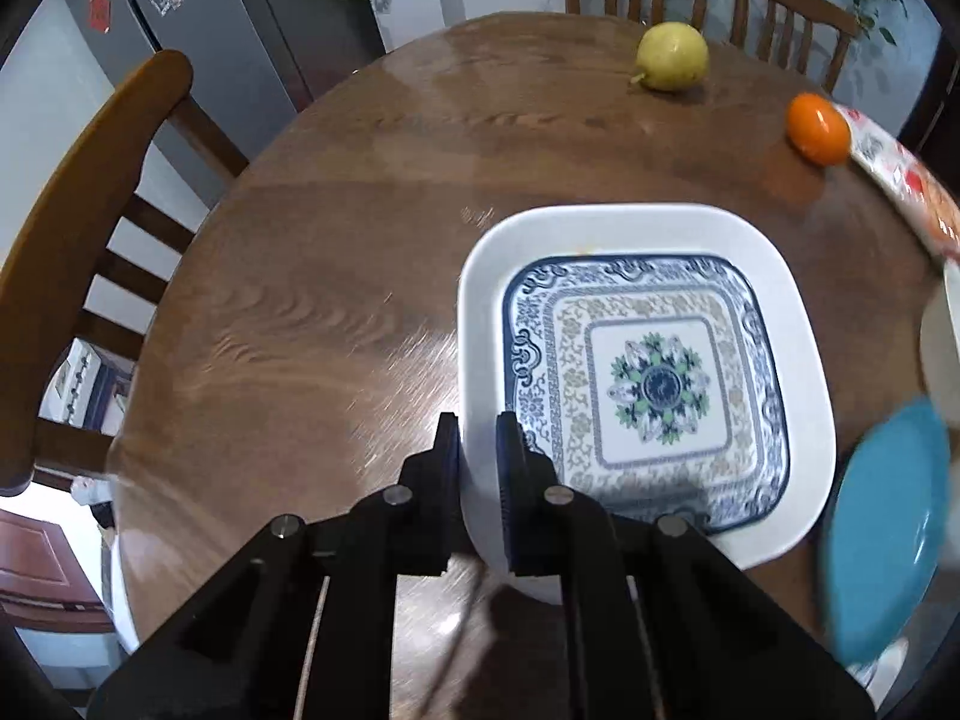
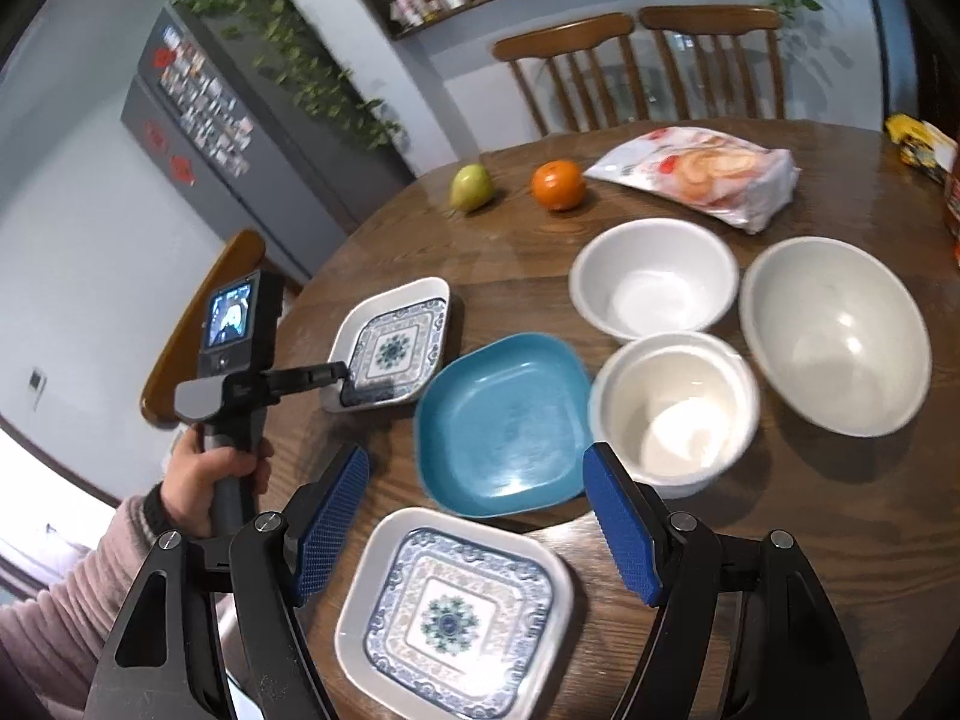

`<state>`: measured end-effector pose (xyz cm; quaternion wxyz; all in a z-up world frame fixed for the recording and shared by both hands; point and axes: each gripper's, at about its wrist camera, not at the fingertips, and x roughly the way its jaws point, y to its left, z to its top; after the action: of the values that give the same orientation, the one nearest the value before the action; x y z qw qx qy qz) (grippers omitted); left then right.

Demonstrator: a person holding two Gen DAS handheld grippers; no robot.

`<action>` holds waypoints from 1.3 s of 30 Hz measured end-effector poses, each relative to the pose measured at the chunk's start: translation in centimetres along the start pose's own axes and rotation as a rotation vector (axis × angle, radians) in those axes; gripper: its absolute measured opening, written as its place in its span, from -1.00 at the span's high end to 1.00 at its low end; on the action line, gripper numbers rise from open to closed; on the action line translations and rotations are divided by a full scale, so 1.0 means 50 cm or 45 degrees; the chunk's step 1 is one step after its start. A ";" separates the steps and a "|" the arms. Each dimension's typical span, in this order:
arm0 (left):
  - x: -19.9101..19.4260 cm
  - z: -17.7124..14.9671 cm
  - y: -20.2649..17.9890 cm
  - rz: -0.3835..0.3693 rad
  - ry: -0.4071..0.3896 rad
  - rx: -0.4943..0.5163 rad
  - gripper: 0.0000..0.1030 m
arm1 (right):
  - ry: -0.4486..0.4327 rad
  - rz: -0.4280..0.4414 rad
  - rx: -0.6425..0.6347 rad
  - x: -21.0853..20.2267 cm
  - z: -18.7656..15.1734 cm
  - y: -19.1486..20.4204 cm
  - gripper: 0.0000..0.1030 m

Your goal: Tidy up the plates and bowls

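White-rimmed patterned square plate (image 1: 648,384) on wooden tabletop (image 1: 336,312); left gripper (image 1: 478,468) pinches its near-left rim, one finger outside, one inside. Right wrist view: right gripper (image 2: 474,516) gapes wide and empty over a second patterned plate (image 2: 450,612), with blue dish (image 2: 504,426) and three white bowls (image 2: 654,282) beyond.

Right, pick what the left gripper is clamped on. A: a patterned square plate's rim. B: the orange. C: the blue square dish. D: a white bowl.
A: the left gripper has its jaws closed across the white rim of the far patterned square plate, also seen from the right wrist view.
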<state>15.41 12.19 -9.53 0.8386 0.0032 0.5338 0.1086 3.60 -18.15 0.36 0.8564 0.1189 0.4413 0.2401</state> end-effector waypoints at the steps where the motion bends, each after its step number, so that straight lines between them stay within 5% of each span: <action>1: -0.004 -0.013 0.005 -0.002 -0.003 0.018 0.78 | 0.013 0.010 -0.017 0.009 0.000 0.012 -0.45; 9: -0.029 -0.099 0.062 -0.068 0.016 0.019 0.76 | 0.152 0.041 -0.227 0.120 -0.006 0.135 -0.45; 17: -0.039 -0.111 0.076 -0.103 0.013 0.024 0.73 | 0.186 -0.038 -0.402 0.258 0.027 0.206 -0.44; 31: -0.042 -0.113 0.101 -0.177 0.007 -0.035 0.74 | 0.318 -0.240 -0.483 0.422 0.069 0.209 0.49; 39: -0.041 -0.110 0.098 -0.193 -0.004 -0.034 0.74 | 0.328 -0.273 -0.582 0.434 0.067 0.218 0.58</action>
<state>8.75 15.97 -9.47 0.8451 -0.0481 0.5298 0.0519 13.73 2.44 -8.31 0.8184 -0.1561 0.4908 0.2548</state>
